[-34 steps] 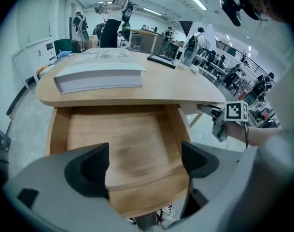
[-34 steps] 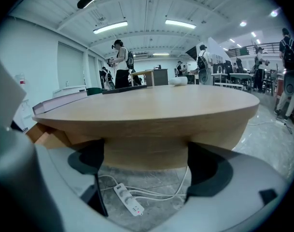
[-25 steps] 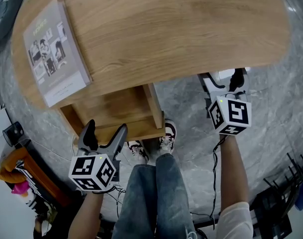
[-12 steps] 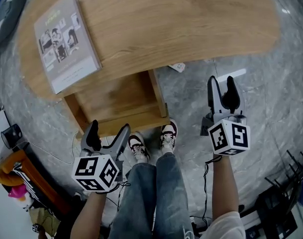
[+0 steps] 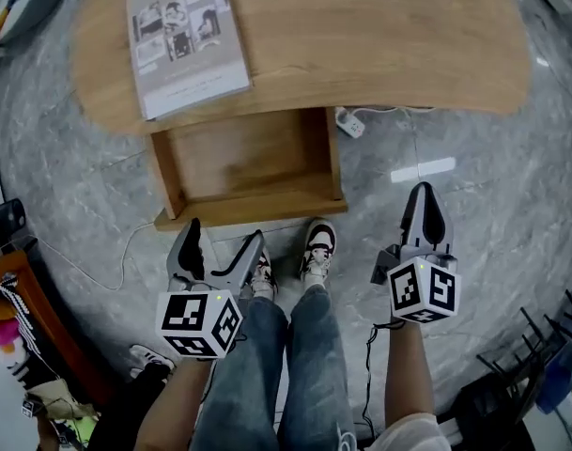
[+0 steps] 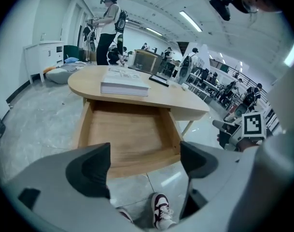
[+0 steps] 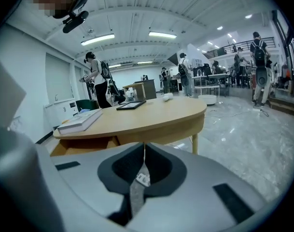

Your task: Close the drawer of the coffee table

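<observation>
The drawer stood open, unpushed; right tongs had just pressed together on nothing, left tongs spread and empty (both drawn back from the bench).

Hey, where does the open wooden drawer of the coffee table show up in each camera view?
Head view: the open light-wood drawer sits at upper centre, jutting out from under the oval wooden table top.
Left gripper view: the drawer fills the centre, open toward the camera.
Right gripper view: only a strip of the drawer shows at left, under the table edge.
Shared landmark: the grey book lying on the table top above the drawer.
</observation>
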The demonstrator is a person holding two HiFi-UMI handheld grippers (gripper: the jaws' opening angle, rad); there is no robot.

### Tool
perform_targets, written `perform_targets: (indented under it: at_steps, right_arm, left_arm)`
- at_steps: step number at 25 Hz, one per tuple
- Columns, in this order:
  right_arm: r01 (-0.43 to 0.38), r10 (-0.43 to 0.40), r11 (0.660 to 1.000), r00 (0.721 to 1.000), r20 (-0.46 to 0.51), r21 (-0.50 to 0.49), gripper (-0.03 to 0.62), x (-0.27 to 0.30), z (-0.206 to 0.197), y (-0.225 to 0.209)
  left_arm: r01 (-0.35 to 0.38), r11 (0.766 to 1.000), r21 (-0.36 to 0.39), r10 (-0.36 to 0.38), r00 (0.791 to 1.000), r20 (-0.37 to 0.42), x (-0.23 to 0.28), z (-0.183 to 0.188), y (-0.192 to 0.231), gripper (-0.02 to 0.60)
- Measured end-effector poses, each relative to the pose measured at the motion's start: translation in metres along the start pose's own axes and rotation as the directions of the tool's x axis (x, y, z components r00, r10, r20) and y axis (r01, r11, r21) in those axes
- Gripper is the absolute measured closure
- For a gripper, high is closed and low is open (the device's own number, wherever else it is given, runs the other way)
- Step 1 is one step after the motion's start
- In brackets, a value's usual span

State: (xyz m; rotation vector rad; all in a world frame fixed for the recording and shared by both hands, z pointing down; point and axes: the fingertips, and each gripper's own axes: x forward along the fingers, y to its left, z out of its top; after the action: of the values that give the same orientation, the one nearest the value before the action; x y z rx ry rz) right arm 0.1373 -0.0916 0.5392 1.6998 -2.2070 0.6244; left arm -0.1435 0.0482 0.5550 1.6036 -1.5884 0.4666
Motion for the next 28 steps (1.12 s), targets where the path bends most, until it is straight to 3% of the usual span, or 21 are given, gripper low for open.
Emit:
perform_targets:
  at_steps: [8,13,18,24,28]
  right_arm:
    - [-0.043,0.041,0.996,0.999,-0.027,-0.075,0.592,-0.004,0.012,0.035]
    - [-0.117,0.111,0.989,0.991,-0.072,-0.094,0.592,0.001,0.011,0.054]
    - [-0.202,0.175,0.951,0.976,-0.128,-0.234,0.592,0.009,0.011,0.07]
    - [-0.239,0.202,0.932,0.967,-0.158,-0.273,0.592,0.024,0.004,0.081]
    - [-0.234,0.196,0.936,0.967,-0.161,-0.263,0.592,0.026,-0.003,0.083]
  left_arm:
    - [-0.02,0.998,-0.061,0.026,0.995,0.099,-0.011,-0.027,0.009,0.133]
    - [-0.073,0.993,-0.09,0.085,0.986,0.143,-0.004,-0.053,0.023,0.138]
    - [-0.098,0.988,-0.12,0.114,0.984,0.138,0.013,-0.085,0.032,0.138]
    - [-0.138,0.988,-0.064,0.146,0.978,0.147,0.04,-0.103,0.045,0.138]
    - [-0.148,0.986,-0.073,0.158,0.977,0.146,0.057,-0.111,0.05,0.14]
